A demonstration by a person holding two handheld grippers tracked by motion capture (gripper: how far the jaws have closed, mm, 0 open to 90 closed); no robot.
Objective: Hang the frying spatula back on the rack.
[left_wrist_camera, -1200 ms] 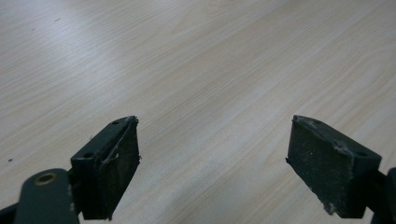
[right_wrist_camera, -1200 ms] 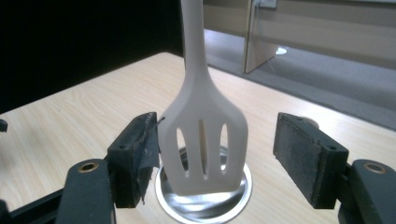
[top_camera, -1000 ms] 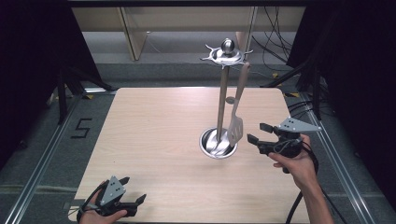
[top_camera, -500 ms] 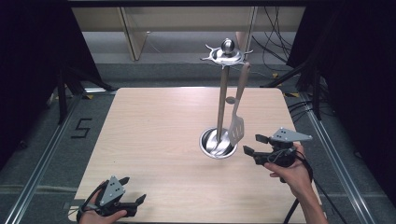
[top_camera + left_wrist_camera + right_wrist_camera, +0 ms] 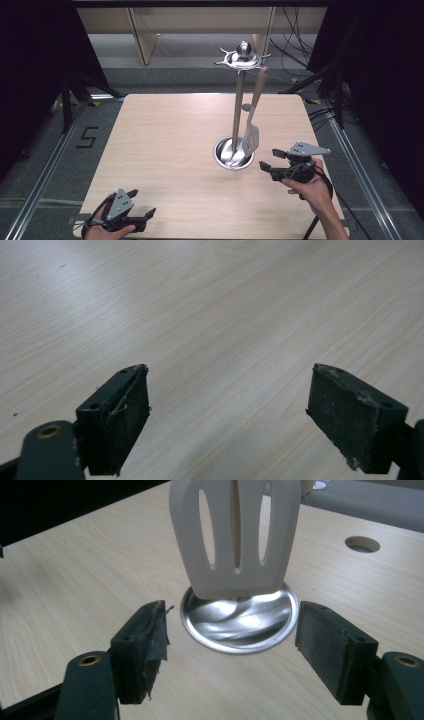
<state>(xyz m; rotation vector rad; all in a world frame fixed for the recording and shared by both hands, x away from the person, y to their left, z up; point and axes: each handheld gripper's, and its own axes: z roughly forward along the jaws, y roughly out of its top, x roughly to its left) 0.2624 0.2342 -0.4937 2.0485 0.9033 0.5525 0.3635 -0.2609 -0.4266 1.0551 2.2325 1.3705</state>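
A steel utensil stand (image 5: 238,95) rises from a round steel base (image 5: 233,154) right of the table's middle. A pale slotted spatula (image 5: 251,136) hangs from its top ring, blade just over the base. My right gripper (image 5: 267,167) sits low on the table just right of the base, open, with nothing between its jaws. In the right gripper view the spatula blade (image 5: 235,535) hangs in front of the jaws over the base (image 5: 239,620). My left gripper (image 5: 145,207) rests open at the table's front left corner, over bare wood (image 5: 210,315).
The wooden table (image 5: 165,140) has a round hole (image 5: 362,543) near the stand. Metal rails (image 5: 45,170) run along both sides of the table. Cables (image 5: 295,45) lie on the floor behind, and dark curtains flank the space.
My right gripper has moved down and toward me, settling low beside the stand's base. The left gripper has stayed put.
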